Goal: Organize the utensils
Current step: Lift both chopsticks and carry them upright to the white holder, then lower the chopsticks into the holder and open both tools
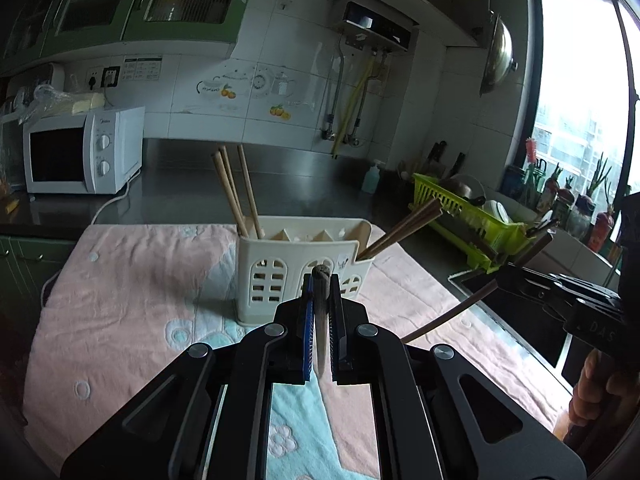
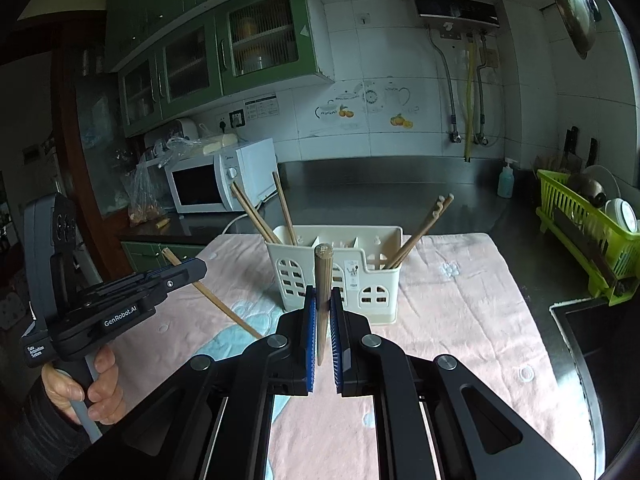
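Observation:
A cream utensil caddy (image 1: 304, 272) (image 2: 340, 276) stands on a pink towel. Light chopsticks (image 1: 236, 192) (image 2: 260, 212) lean in its left compartment, darker ones (image 1: 404, 228) (image 2: 424, 228) in its right. My left gripper (image 1: 321, 280) is shut on a dark-tipped chopstick (image 1: 321, 312), held end-on just before the caddy; it also shows in the right wrist view (image 2: 176, 276), with its chopstick (image 2: 216, 300) slanting down. My right gripper (image 2: 322, 296) is shut on a light wooden chopstick (image 2: 322, 292), upright before the caddy; it also shows at the left wrist view's right (image 1: 508, 276), with its chopstick (image 1: 472, 304).
The pink and blue towel (image 1: 132, 292) (image 2: 464, 300) covers the counter. A white microwave (image 1: 80, 152) (image 2: 224, 180) stands at the back left. A green dish rack (image 1: 472, 220) (image 2: 584, 232) and a sink (image 2: 588, 332) lie to the right. A soap bottle (image 2: 506, 180) is behind.

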Action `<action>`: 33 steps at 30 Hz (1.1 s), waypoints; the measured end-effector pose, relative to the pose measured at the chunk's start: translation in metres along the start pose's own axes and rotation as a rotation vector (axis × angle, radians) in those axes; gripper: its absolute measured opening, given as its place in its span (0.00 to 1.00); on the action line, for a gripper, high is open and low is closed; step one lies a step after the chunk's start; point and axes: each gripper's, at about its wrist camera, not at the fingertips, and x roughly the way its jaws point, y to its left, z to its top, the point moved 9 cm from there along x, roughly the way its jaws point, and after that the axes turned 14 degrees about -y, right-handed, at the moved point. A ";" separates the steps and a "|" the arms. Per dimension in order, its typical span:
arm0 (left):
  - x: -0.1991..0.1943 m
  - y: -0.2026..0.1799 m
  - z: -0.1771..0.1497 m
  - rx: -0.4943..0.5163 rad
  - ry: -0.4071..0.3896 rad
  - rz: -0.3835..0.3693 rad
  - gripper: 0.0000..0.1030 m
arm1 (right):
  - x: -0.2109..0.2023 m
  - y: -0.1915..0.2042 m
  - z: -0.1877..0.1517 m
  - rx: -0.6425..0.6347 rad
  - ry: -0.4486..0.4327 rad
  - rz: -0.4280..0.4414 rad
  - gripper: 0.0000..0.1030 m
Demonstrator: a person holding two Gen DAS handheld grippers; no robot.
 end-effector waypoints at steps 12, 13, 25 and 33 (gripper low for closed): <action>0.024 -0.013 0.106 0.102 -0.139 0.020 0.05 | 0.018 -0.022 0.089 -0.060 -0.075 0.010 0.06; 0.025 -0.014 0.117 0.107 -0.162 0.022 0.05 | 0.020 -0.023 0.092 -0.062 -0.079 0.010 0.06; 0.062 -0.003 0.189 0.122 -0.342 0.144 0.05 | 0.062 -0.045 0.109 -0.084 -0.128 -0.046 0.06; 0.096 0.022 0.179 0.086 -0.320 0.175 0.05 | 0.093 -0.055 0.117 -0.085 -0.148 -0.055 0.06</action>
